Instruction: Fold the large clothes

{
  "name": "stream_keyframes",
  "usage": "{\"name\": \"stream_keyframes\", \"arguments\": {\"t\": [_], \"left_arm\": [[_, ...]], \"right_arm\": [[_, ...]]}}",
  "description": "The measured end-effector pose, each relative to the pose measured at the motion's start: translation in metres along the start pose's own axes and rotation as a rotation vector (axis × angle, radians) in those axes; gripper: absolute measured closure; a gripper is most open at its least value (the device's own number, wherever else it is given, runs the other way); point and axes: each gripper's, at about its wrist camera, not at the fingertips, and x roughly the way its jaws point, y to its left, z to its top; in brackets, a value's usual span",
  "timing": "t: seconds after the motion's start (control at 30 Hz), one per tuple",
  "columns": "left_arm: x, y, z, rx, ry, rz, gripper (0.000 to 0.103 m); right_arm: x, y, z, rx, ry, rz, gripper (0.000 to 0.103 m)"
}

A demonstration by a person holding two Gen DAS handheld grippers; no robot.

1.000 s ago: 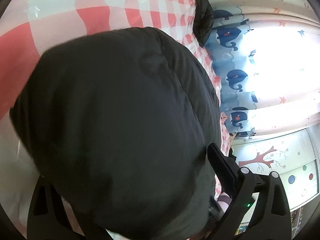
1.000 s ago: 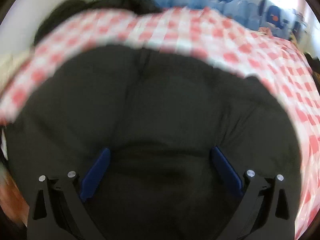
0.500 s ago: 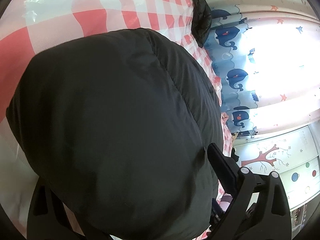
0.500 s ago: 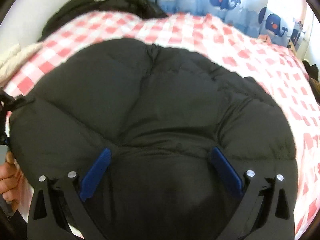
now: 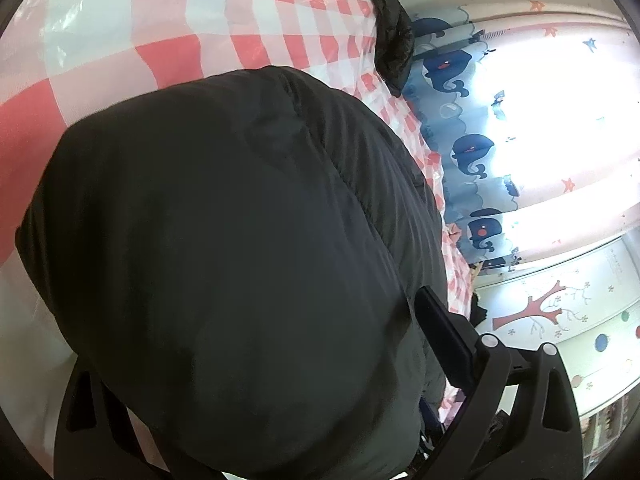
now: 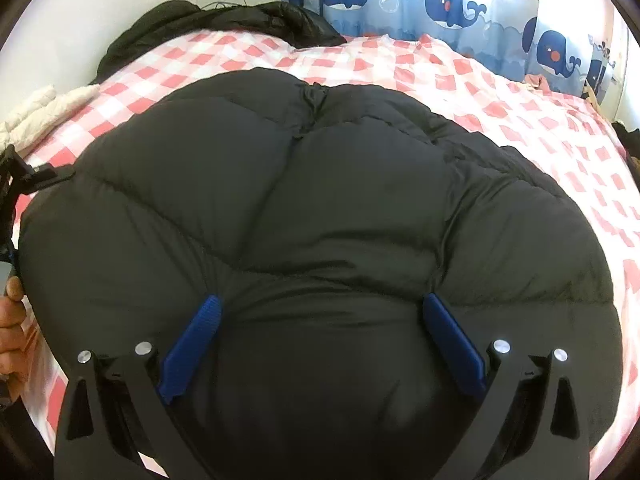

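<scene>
- A bulky black puffer jacket (image 6: 340, 220) is spread over a bed covered by a red-and-white checked sheet (image 6: 440, 76); most of both views is filled by it
- In the right wrist view the right gripper (image 6: 320, 324) is seen with its blue-padded fingers (image 6: 192, 344) held wide apart, and the padded fabric is seen bulging up between them; the pads are pressed into the jacket on either side, but no fold is pinched, so the tool is read as open
- In the left wrist view the left gripper (image 5: 256, 360) is largely buried under the jacket (image 5: 240, 260): only one dark finger (image 5: 444, 336) is shown at the lower right, the other being hidden by the fabric, so it cannot be told whether anything is gripped or how wide the fingers stand
- A quilted seam is seen running across the jacket in the right wrist view, with a puckered point near the far edge
- At the left edge of the right wrist view a hand (image 6: 12, 320) is partly shown beside the jacket (it is cut off by the frame), with part of a dark tool above it
- A second dark garment (image 6: 224, 24) is heaped at the far end of the bed against the wall, well apart from the jacket
- A white fleecy cloth (image 6: 36, 108) is laid at the far left of the bed
- A curtain printed with blue whales (image 6: 448, 4) is hung behind the bed, and it is also shown brightly backlit in the left wrist view (image 5: 472, 152)
</scene>
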Motion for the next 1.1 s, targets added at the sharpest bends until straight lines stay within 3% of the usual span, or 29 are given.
{"name": "stream_keyframes", "arguments": {"t": [0.2, 0.33, 0.63, 0.87, 1.1], "left_arm": [[-0.006, -0.004, -0.002, 0.048, -0.017, 0.026, 0.012], [-0.012, -0.010, -0.002, 0.094, -0.038, 0.044, 0.017], [-0.027, -0.046, -0.011, 0.287, -0.102, 0.097, 0.048], [-0.034, -0.046, -0.003, 0.219, -0.058, 0.020, 0.078], [-0.045, -0.105, -0.023, 0.329, -0.092, -0.027, 0.084]], "right_arm": [[-0.012, -0.007, -0.001, 0.027, -0.049, 0.020, 0.006], [-0.005, -0.003, -0.003, 0.010, -0.017, 0.006, 0.006], [0.000, 0.001, -0.006, -0.001, -0.016, -0.017, 0.006], [0.003, 0.004, -0.009, -0.007, -0.013, -0.023, 0.006], [0.005, 0.006, -0.009, -0.013, -0.002, -0.026, 0.006]]}}
